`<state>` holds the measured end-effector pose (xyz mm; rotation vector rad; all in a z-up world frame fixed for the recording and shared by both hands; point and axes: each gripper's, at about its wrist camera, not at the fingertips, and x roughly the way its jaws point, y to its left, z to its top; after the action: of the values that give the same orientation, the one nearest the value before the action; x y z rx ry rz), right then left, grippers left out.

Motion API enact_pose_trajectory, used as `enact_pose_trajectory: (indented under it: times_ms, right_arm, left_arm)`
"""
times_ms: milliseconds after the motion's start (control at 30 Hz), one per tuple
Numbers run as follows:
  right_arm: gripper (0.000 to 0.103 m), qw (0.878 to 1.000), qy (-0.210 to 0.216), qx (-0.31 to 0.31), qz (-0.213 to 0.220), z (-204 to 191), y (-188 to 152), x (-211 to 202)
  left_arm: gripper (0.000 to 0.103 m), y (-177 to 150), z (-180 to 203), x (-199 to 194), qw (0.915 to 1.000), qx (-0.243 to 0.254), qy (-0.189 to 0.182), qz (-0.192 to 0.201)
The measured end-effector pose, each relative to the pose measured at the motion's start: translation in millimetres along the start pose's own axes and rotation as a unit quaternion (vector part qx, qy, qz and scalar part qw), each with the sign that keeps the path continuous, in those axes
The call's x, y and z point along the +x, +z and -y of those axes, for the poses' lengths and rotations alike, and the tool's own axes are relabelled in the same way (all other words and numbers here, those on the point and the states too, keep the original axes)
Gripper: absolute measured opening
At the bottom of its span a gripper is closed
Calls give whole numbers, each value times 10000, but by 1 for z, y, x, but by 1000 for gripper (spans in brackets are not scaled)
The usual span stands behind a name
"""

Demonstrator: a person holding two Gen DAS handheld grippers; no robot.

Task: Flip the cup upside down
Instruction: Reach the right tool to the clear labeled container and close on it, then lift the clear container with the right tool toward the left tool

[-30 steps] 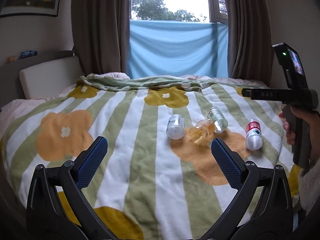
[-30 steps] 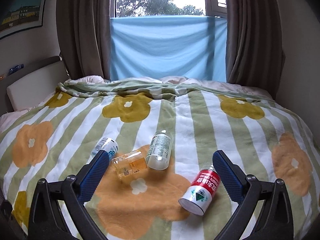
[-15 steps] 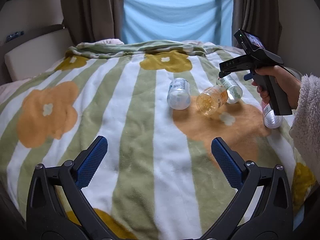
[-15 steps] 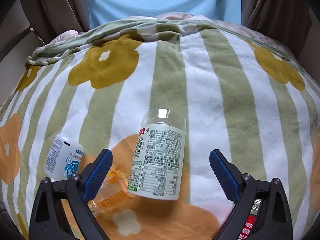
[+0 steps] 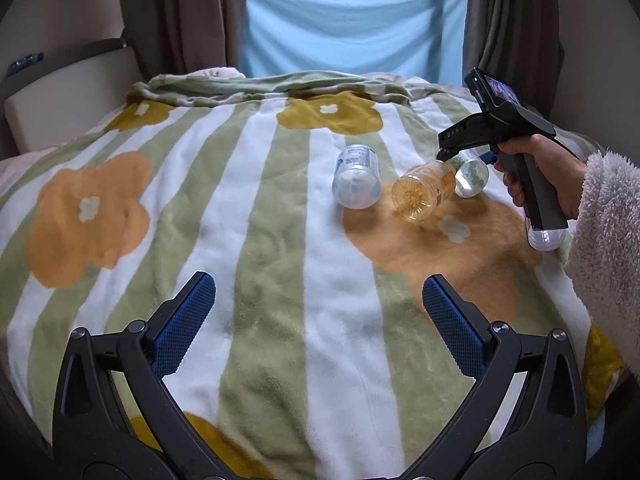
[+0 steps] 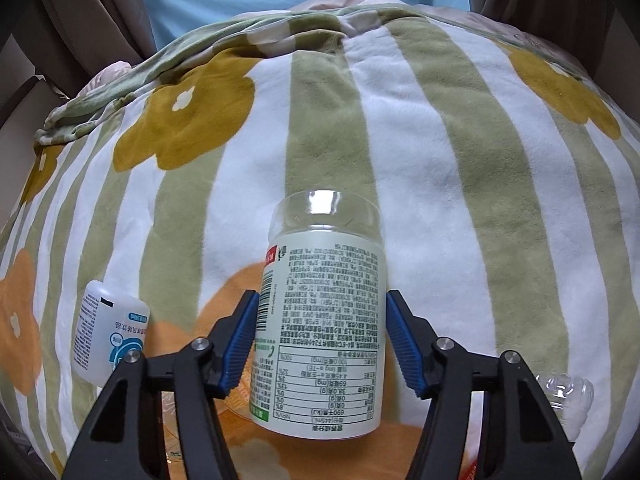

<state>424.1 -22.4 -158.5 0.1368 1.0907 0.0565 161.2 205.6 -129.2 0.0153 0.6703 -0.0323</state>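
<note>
The right gripper (image 6: 320,340) grasps the cup (image 6: 322,320) lying at lower centre on the bed (image 6: 440,140), pads astride its label for turning, while the left gripper (image 5: 316,316) hangs released, clear.

glossy clear plastic cup (image 6: 320,320), fleecy blanket (image 6: 440,160)

A striped, flowered blanket (image 5: 256,208) covers the bed. A white bottle (image 5: 356,184) and an orange bottle (image 5: 420,196) lie near each other. Brown curtains (image 5: 180,16) flank a blue cloth (image 5: 352,20).
</note>
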Motion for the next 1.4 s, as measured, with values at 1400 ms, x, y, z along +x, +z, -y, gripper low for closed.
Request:
enact_pose_trajectory:
  times_ms: [1400]
  right_arm:
    - [66,9935,1059,415,22,-70,-213,-80]
  left_arm:
    - [103,-21,-33,-84,9994,-79,-242,219]
